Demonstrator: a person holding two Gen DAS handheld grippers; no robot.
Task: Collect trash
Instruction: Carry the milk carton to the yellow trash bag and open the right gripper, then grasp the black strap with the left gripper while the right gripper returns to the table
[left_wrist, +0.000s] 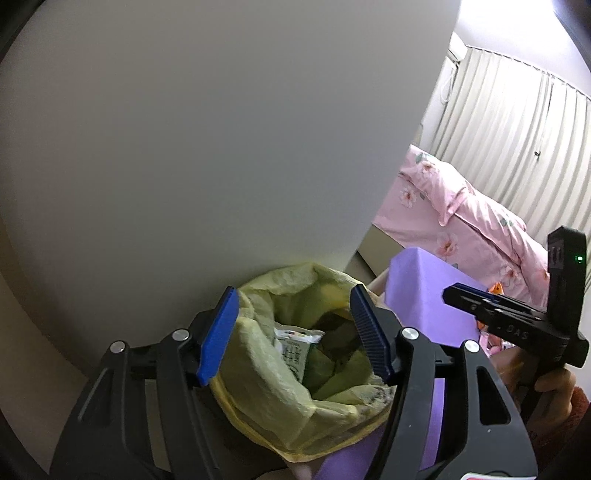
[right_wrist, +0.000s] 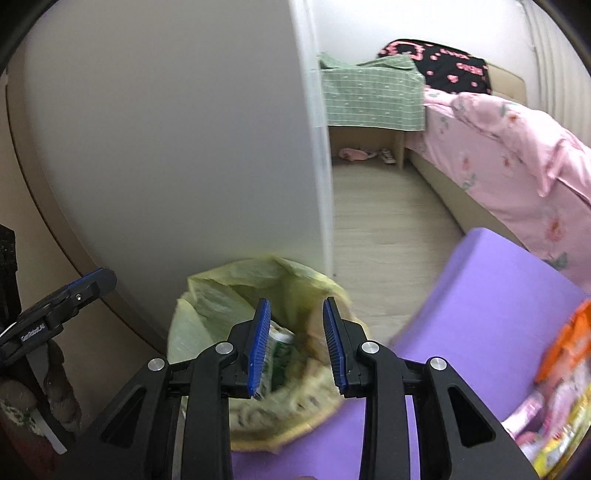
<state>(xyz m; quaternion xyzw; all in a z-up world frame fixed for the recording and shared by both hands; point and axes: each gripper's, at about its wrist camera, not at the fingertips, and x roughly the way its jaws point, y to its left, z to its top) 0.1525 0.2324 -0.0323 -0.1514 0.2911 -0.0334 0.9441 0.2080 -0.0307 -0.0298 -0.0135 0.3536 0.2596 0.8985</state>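
Note:
A small bin lined with a yellow-green bag (left_wrist: 258, 373) stands on the floor by a white wall. It holds a white and green wrapper (left_wrist: 295, 347) and darker scraps. My left gripper (left_wrist: 295, 332) is open and empty, its blue pads straddling the bin's mouth from above. My right gripper (right_wrist: 297, 343) is open and empty, also above the bin (right_wrist: 221, 295), where the wrapper (right_wrist: 280, 354) shows between the pads. The right gripper appears at the right of the left wrist view (left_wrist: 458, 295); the left gripper appears at the left of the right wrist view (right_wrist: 92, 282).
A purple mat (right_wrist: 491, 306) lies right of the bin with colourful packets (right_wrist: 561, 387) on it. A bed with a pink floral cover (right_wrist: 498, 147) stands beyond. A white wall panel (right_wrist: 184, 129) rises just behind the bin. A low table with a green cloth (right_wrist: 369, 92) is farther back.

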